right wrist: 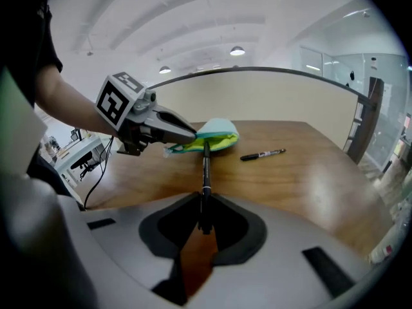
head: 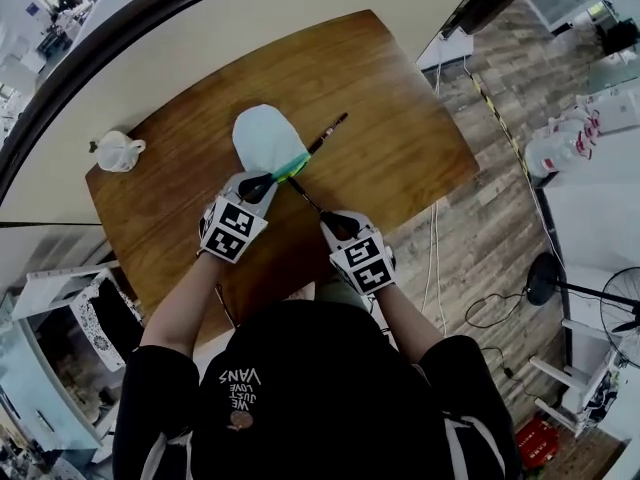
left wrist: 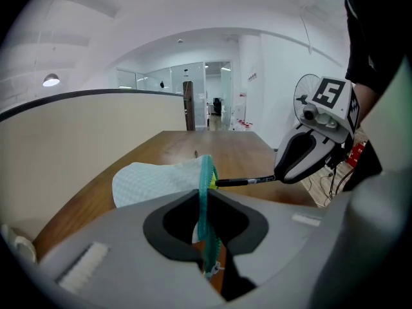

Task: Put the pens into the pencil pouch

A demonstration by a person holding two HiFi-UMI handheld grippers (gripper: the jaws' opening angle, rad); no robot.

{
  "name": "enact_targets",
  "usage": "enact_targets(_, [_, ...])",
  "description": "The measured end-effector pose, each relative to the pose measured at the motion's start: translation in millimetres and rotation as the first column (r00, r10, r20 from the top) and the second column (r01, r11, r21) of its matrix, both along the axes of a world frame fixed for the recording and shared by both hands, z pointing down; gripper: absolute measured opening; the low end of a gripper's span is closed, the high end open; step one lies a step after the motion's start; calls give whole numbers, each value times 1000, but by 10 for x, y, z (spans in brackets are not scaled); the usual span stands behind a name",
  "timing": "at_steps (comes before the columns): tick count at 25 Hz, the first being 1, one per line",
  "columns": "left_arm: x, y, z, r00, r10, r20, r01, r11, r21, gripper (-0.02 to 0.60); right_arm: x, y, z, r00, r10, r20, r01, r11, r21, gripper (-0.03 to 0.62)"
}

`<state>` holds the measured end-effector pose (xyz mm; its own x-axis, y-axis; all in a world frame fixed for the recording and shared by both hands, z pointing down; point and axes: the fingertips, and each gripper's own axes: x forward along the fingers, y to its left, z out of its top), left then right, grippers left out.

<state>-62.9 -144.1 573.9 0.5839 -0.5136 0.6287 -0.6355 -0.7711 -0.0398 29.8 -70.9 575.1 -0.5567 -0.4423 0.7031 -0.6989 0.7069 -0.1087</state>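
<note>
Where we find things
The pale mesh pencil pouch [head: 265, 136] lies mid-way on the brown wooden table [head: 400, 158], a loose black pen [head: 330, 130] just right, a second black pen [head: 305, 198] at its mouth.

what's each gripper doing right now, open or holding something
Left gripper: fingers closed on the zipper edge of the pencil pouch.
Right gripper: fingers closed on a black pen.

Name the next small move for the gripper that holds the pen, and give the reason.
Probably push the right gripper forward, sliding its pen into the pencil pouch: the left gripper pinches the teal zipper edge, the mouth gapes, and the pen's tip sits right at that opening.
</note>
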Motion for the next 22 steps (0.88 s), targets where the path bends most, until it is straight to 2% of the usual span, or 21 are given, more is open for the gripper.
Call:
enact_targets(8, [81, 495, -55, 996, 72, -51, -73, 997, -22, 44, -102, 271, -45, 995, 97, 0, -97, 993, -66, 71])
enact_targets(17, [305, 839, -139, 987, 90, -133, -97, 994, -50, 44, -143, 245, -100, 968, 214, 133, -187, 964, -191, 71])
enact_targets(22, [409, 932, -216, 978, 93, -186, -106, 993, -59, 44, -167, 104, -145, 948, 255, 189, -203, 946, -254, 71])
